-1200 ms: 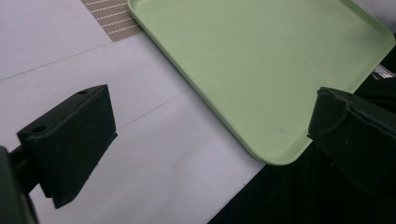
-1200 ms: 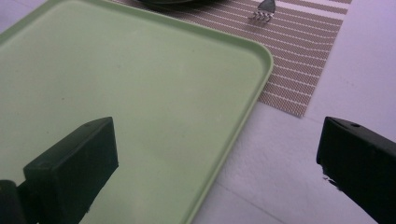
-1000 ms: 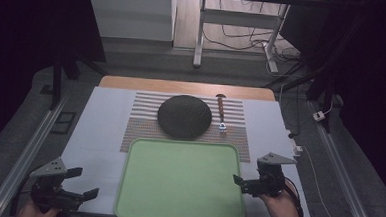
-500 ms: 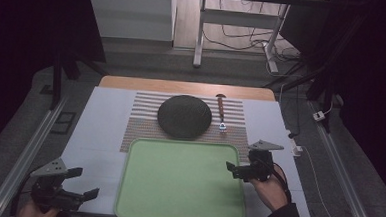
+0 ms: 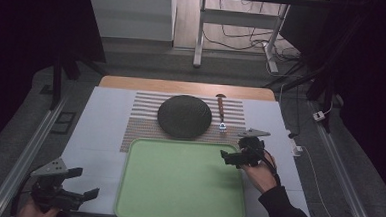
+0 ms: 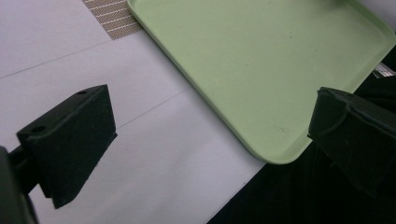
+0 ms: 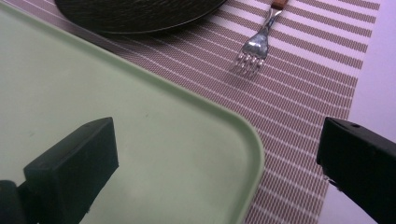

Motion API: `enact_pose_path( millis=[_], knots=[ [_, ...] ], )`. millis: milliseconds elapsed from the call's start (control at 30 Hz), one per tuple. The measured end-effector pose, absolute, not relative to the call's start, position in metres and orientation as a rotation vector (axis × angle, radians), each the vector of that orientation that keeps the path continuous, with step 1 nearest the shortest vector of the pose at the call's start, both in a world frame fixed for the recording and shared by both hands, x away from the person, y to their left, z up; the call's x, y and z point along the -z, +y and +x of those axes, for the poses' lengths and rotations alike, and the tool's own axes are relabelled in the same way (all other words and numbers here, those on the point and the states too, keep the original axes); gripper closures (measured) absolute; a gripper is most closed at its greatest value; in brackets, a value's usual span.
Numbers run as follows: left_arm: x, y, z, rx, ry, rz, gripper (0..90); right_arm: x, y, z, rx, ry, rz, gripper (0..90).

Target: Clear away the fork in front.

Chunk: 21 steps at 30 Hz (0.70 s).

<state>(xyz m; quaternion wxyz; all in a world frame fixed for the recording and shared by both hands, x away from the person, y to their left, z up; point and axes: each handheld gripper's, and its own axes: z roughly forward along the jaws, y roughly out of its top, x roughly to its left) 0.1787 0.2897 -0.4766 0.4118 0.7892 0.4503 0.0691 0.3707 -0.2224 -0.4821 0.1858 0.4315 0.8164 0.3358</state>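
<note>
High view: white table (image 5: 100,128) spread widest, bearing striped mat (image 5: 145,121) at the far side and green tray (image 5: 177,183) at the near side, bare of any load. Dark round plate (image 5: 184,116) on the mat, just beyond the tray's far rim. Fork (image 5: 221,114) beside the plate toward the right, lying on the mat with long axis running away from the near edge, tines nearest, wooden handle farthest. Right gripper (image 5: 234,156) over the tray's far right corner, jaws wide apart and holding nothing, aimed toward the mat. Fork just beyond and slightly right of those jaws, near but apart. Left gripper (image 5: 79,192) down at the near left corner beside the tray, jaws likewise apart and empty, well apart from fork and plate. Right gripper view: tray corner (image 7: 243,135) below between the two black jaws, fork tines (image 7: 250,58) ahead and above the middle, pointing back toward the gripper, plate edge (image 7: 140,18) at upper left. Judged: right hand much the nearer to the fork; a straight reach forward along the fork's own length, then a crosswise bite on the neck or handle.
</note>
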Motion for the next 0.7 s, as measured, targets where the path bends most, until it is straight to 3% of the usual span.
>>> enact_pose_path(
  millis=[700],
  knots=[
    [0.477, 0.291, 0.179, -0.165, 1.131, 1.983, 0.7, 0.499, -0.199, 0.434, -0.858, 2.324, 1.220, 1.0]
  ],
)
